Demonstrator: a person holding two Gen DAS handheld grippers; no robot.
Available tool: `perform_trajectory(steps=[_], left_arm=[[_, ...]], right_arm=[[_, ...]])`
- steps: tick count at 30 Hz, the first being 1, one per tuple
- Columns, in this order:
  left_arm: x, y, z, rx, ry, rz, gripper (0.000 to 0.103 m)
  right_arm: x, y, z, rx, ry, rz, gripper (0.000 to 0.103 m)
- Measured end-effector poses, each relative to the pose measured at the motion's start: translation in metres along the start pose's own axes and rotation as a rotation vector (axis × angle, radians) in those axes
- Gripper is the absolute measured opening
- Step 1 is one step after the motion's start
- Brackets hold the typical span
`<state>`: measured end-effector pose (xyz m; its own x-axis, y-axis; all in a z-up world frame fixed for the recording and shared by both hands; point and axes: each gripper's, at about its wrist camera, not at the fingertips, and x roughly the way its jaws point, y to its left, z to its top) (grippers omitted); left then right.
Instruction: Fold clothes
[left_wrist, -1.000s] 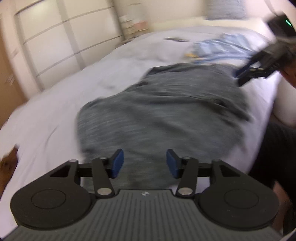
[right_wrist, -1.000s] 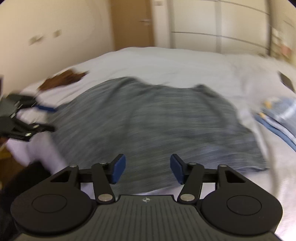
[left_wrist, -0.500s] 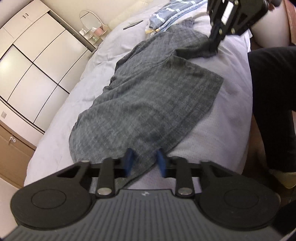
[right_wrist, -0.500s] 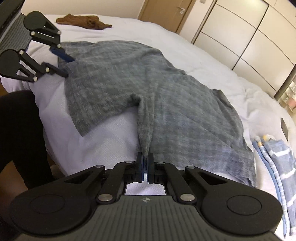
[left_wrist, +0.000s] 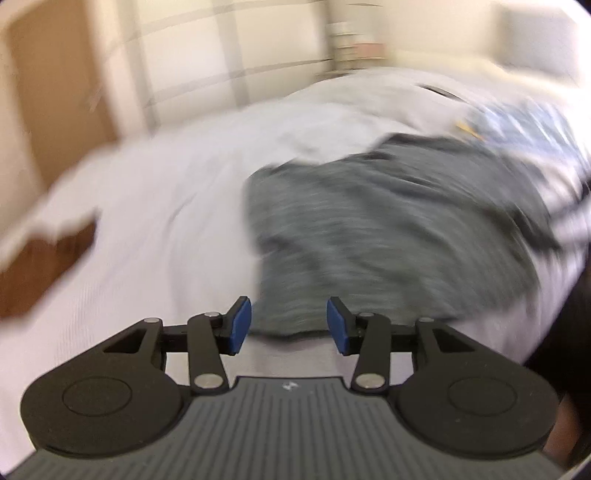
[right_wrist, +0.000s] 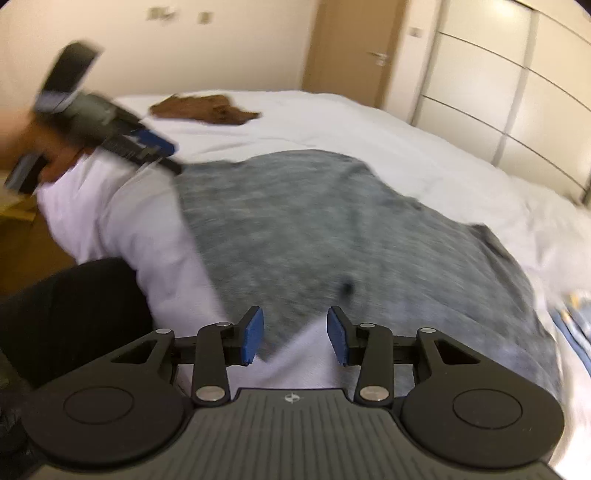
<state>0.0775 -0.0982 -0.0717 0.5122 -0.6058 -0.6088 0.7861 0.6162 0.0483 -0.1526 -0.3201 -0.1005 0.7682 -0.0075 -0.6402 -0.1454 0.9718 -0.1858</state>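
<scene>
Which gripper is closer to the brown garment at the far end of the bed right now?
Left. The left gripper hangs near the bed's corner, just short of the brown garment. The right gripper sits at the grey garment's near edge, much farther away.

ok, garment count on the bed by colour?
Grey: 1, the grey garment spread near the bed edge
Brown: 1, the brown garment at the far side
Blue-and-white striped: 1, the striped garment, blurred
Total: 3
</scene>
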Motion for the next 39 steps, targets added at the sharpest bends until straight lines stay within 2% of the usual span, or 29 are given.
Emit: perform_trajectory(steps=[2,5,7,8,9,16,21,23,24,25,28,30,32,33,35,36,37,38,39], left_arm=[[0.01,0.016,0.003,-0.104,0.044,-0.051,0.04],[0.026,0.027,0.005,-0.18,0.108,-0.113,0.039],[0.033,0.031,0.006,-0.225,0.118,-0.122,0.027],[0.034,0.034,0.006,-0.248,0.119,-0.136,0.01],[0.033,0.037,0.006,-0.261,0.11,-0.135,0.003],[0.001,0.06,0.013,-0.272,0.021,-0.064,0.003],[0.011,0.056,0.01,-0.225,0.069,-0.048,0.004],[0.013,0.05,0.007,-0.193,0.082,-0.02,0.012],[0.01,0.046,0.005,-0.161,0.074,0.024,0.016],[0.007,0.042,0.004,-0.128,0.064,0.07,0.016],[-0.013,0.019,-0.001,0.056,-0.01,0.189,0.016],[-0.028,-0.008,-0.006,0.195,-0.068,0.165,0.016],[-0.036,-0.04,-0.013,0.317,-0.11,0.071,0.021],[-0.036,-0.06,-0.018,0.399,-0.122,0.023,0.027],[-0.034,-0.098,-0.03,0.562,-0.143,-0.054,0.032],[-0.03,-0.116,-0.035,0.637,-0.146,-0.083,0.032],[-0.025,-0.132,-0.041,0.701,-0.153,-0.107,0.032],[-0.021,-0.147,-0.047,0.764,-0.166,-0.126,0.032],[-0.017,-0.16,-0.051,0.821,-0.172,-0.146,0.033]], right_arm=[[0.01,0.013,0.001,-0.075,0.006,0.01,0.042],[0.025,0.03,0.002,-0.195,0.015,-0.015,0.043],[0.032,0.036,0.002,-0.237,0.014,-0.018,0.043],[0.035,0.039,0.002,-0.252,0.01,-0.015,0.043],[0.038,0.041,0.003,-0.26,0.01,-0.011,0.043],[0.059,0.058,0.02,-0.287,-0.013,0.026,0.042],[0.047,0.053,0.017,-0.279,-0.015,0.013,0.042],[0.034,0.042,0.01,-0.244,-0.008,-0.029,0.044],[0.027,0.035,0.006,-0.227,-0.002,-0.053,0.045],[0.022,0.028,0.001,-0.211,0.012,-0.08,0.045],[0.01,0.009,-0.019,-0.165,0.068,-0.159,0.045],[0.007,0.002,-0.03,-0.134,0.099,-0.184,0.045],[0.009,0.001,-0.036,-0.125,0.109,-0.196,0.045],[0.011,0.001,-0.039,-0.123,0.112,-0.202,0.044],[0.015,0.0,-0.041,-0.122,0.114,-0.219,0.039],[0.018,-0.001,-0.041,-0.124,0.116,-0.228,0.03],[0.02,-0.002,-0.041,-0.128,0.122,-0.235,0.012],[0.021,-0.002,-0.041,-0.137,0.133,-0.242,0.0],[0.021,-0.003,-0.041,-0.148,0.143,-0.251,0.0]])
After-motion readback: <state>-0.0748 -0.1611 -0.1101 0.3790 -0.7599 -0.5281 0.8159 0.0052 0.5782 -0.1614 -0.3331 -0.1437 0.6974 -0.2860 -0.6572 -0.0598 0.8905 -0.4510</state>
